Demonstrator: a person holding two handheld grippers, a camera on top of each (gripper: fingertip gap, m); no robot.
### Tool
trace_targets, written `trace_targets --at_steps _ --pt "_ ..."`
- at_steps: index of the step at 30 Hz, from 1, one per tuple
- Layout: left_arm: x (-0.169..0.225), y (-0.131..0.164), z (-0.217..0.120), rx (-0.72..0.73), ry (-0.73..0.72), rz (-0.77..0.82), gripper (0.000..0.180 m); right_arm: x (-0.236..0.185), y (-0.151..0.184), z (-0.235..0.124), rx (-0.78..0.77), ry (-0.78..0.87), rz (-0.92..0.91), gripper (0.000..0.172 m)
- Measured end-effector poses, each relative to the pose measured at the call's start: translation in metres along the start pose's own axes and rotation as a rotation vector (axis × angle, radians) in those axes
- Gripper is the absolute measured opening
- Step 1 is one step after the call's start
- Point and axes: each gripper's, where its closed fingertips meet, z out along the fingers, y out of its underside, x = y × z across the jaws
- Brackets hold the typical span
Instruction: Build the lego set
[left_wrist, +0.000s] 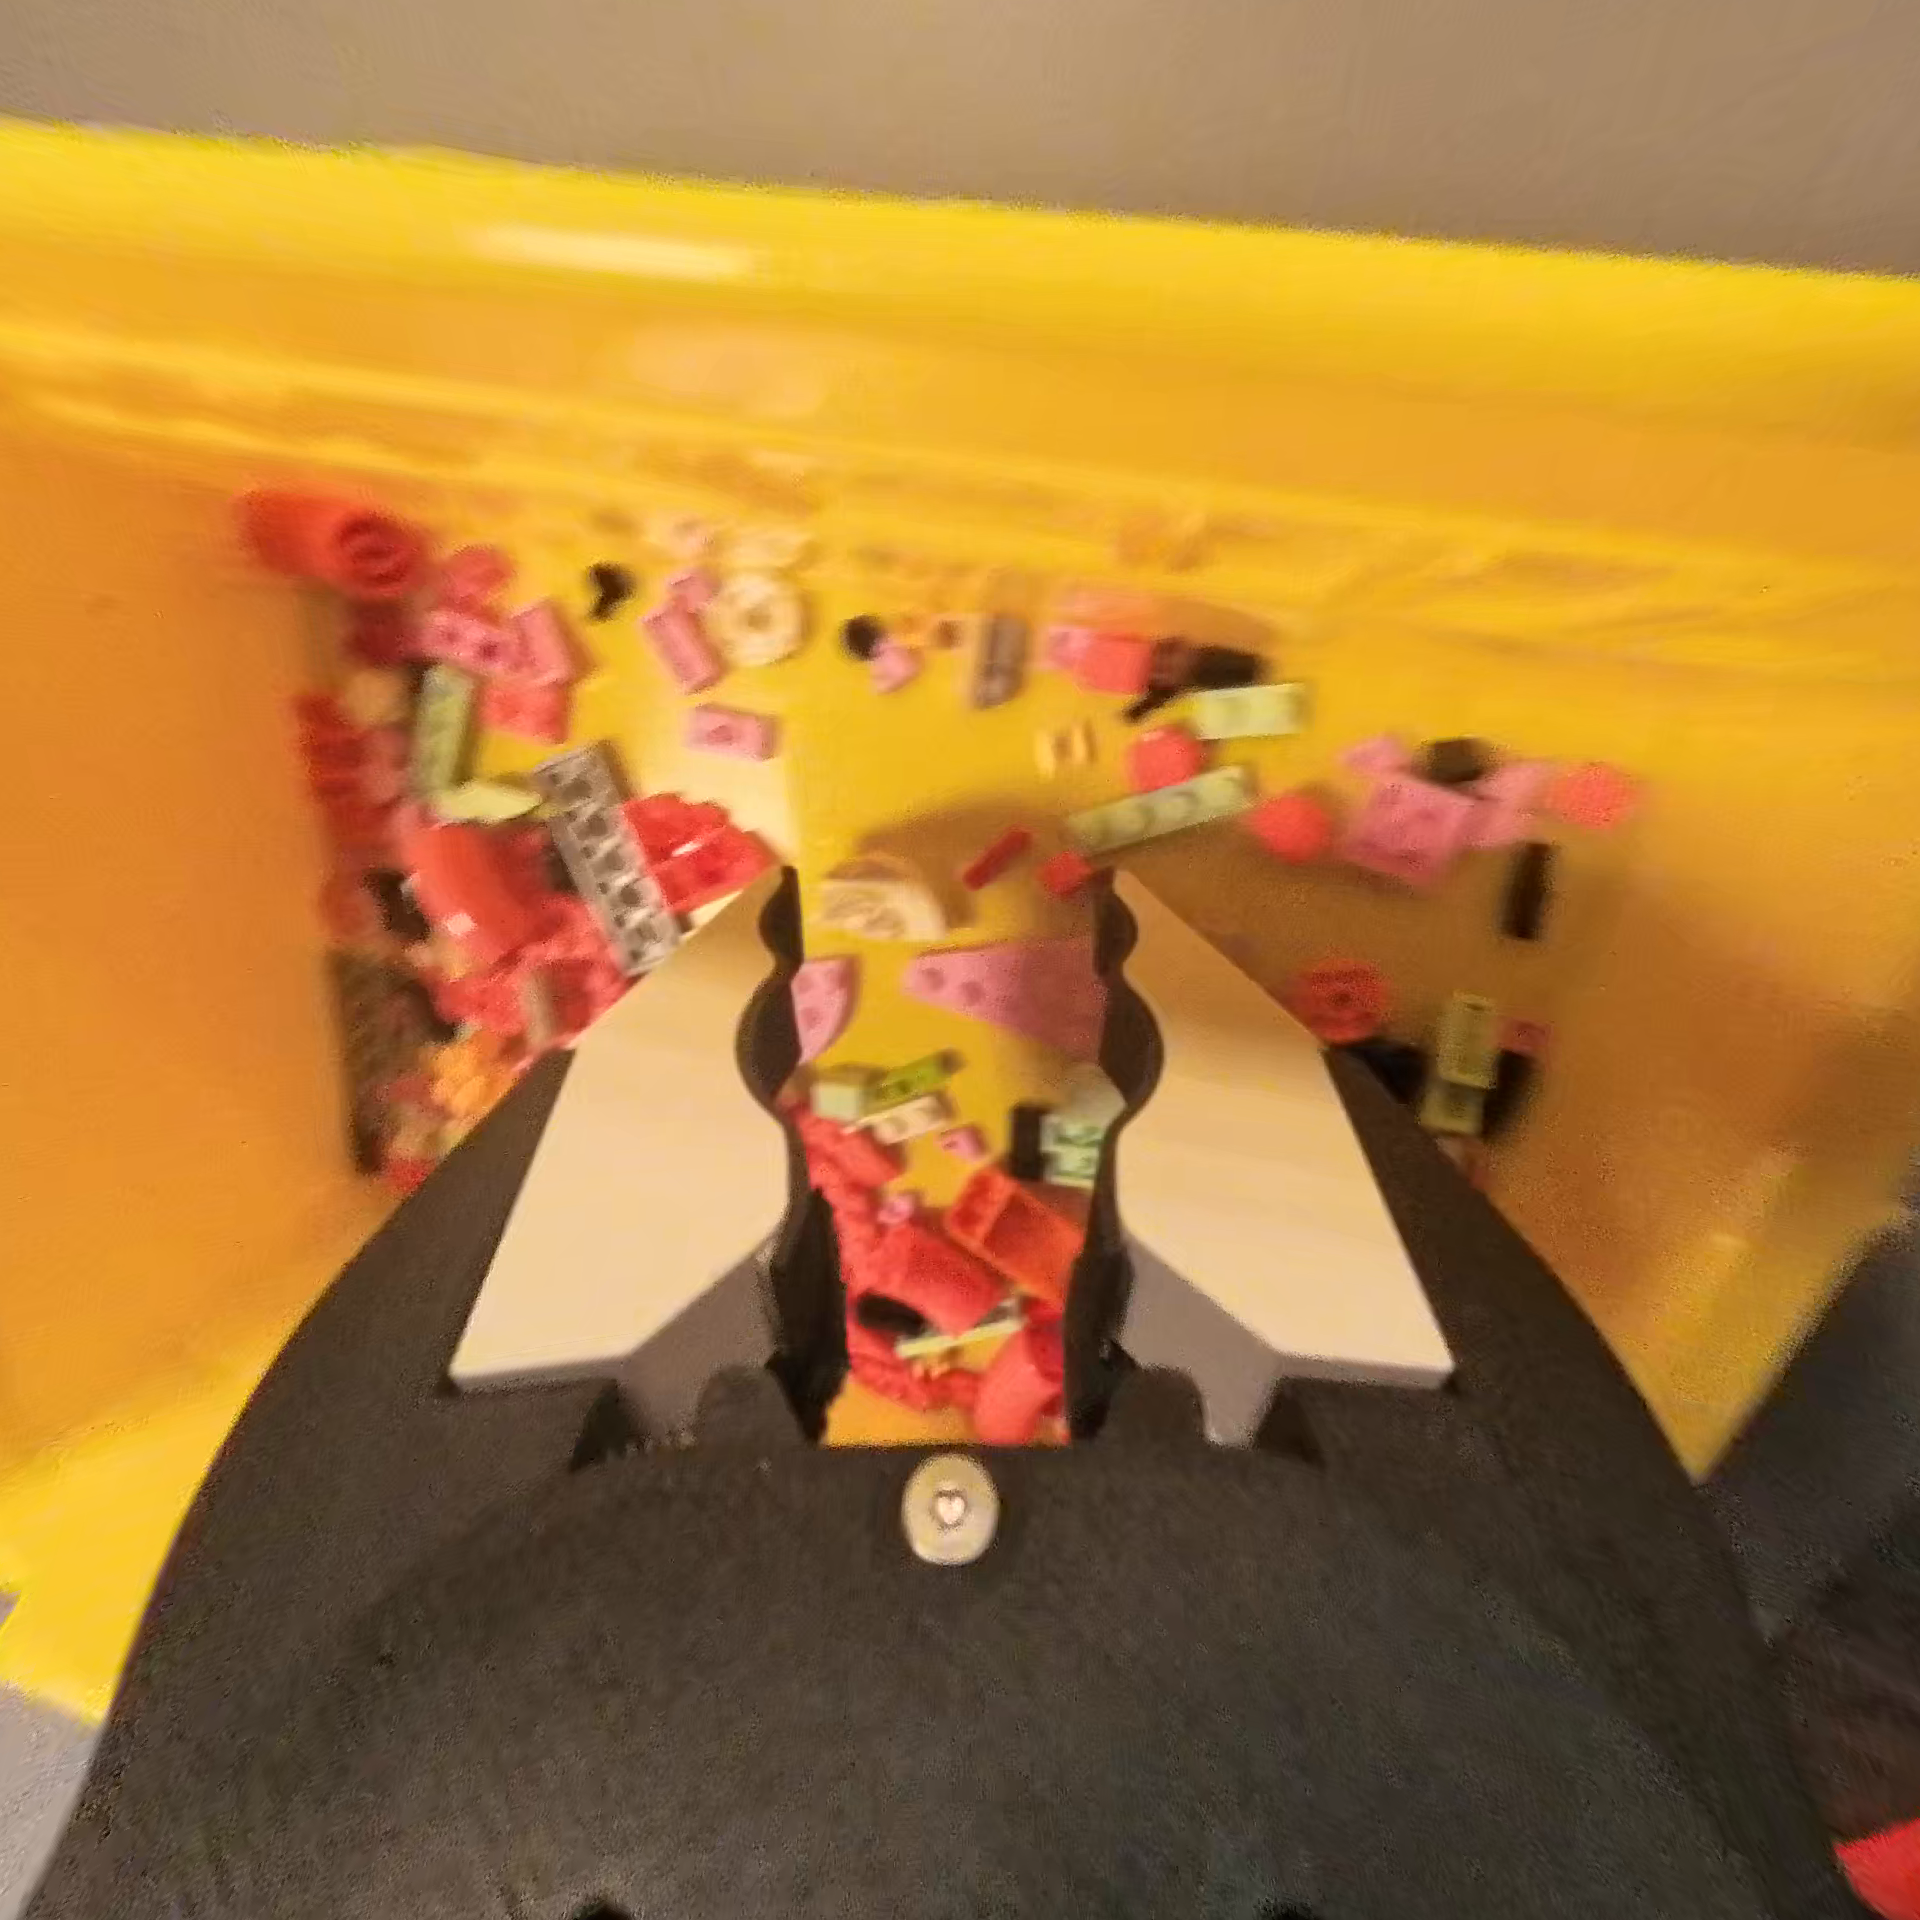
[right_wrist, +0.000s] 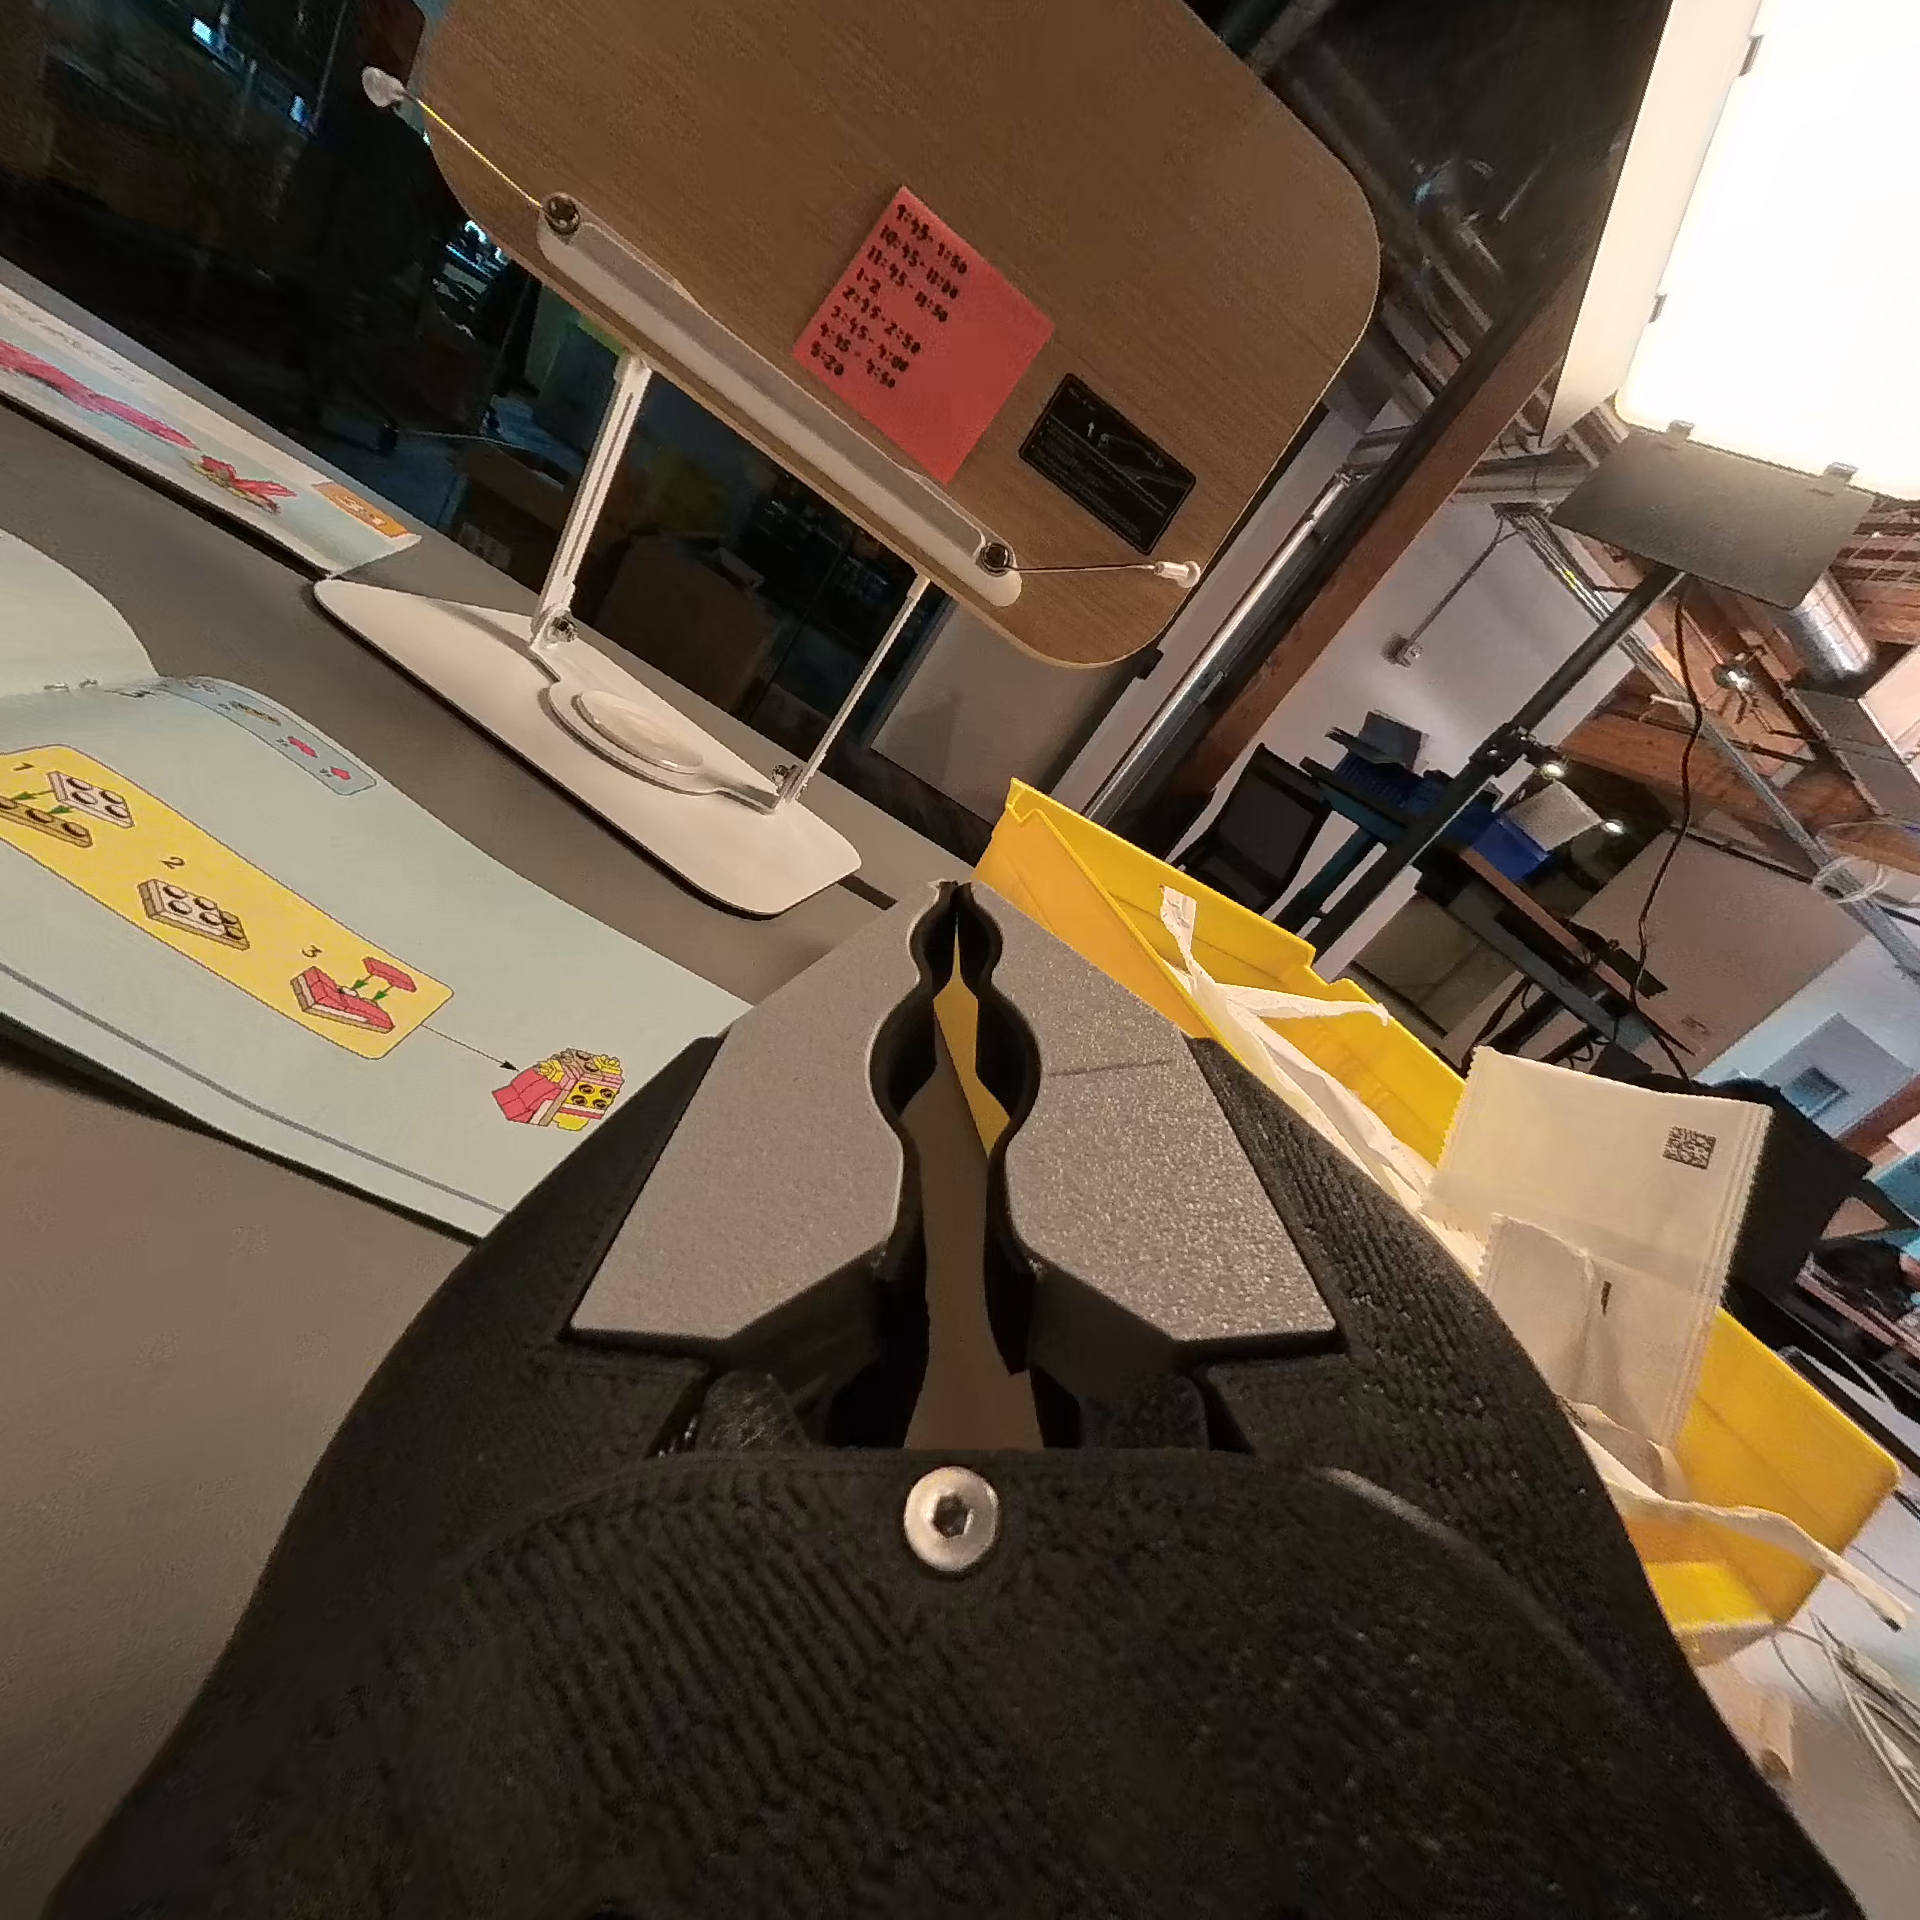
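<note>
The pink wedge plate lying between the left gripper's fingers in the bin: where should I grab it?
Probably across the pink wedge plate at its wide end, coming straight down from above. It lies flat on the yellow bin floor, and the left gripper already stands open over it, holding nothing. The blur hides its exact edges.

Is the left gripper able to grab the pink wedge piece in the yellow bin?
Probably yes. The left gripper is open above the pink wedge piece, which lies flat on the yellow bin floor with nothing on top.
</note>
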Motion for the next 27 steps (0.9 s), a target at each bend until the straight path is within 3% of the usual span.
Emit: trace_targets --at_steps 2,5,9,16,20,25,27 --pt "-0.013 0.006 -0.001 -0.021 -0.031 -0.031 0.057 0.000 0.000 0.000 0.001 0.001 0.001 0.000" --pt "0.000 -0.004 -0.014 0.088 0.098 -0.048 0.062 0.000 0.000 0.000 0.001 0.000 0.004 0.000" --pt "0.023 0.000 -0.031 0.099 0.233 0.000 0.049 0.000 0.000 0.000 0.002 -0.003 0.006 0.000" --pt "0.007 0.024 -0.028 0.008 0.143 -0.058 0.037 -0.001 0.000 0.000 0.002 -0.007 0.008 0.000" --pt "0.015 0.029 -0.031 0.015 0.218 -0.094 0.034 -0.001 0.000 0.000 0.002 -0.010 0.009 0.000" --pt "0.026 0.036 -0.035 -0.011 0.266 -0.095 0.064 -0.002 0.000 0.000 0.001 -0.013 0.008 0.000" --pt "0.029 0.036 -0.035 -0.007 0.266 -0.077 0.067 -0.002 0.000 0.000 0.001 -0.014 0.007 0.000"
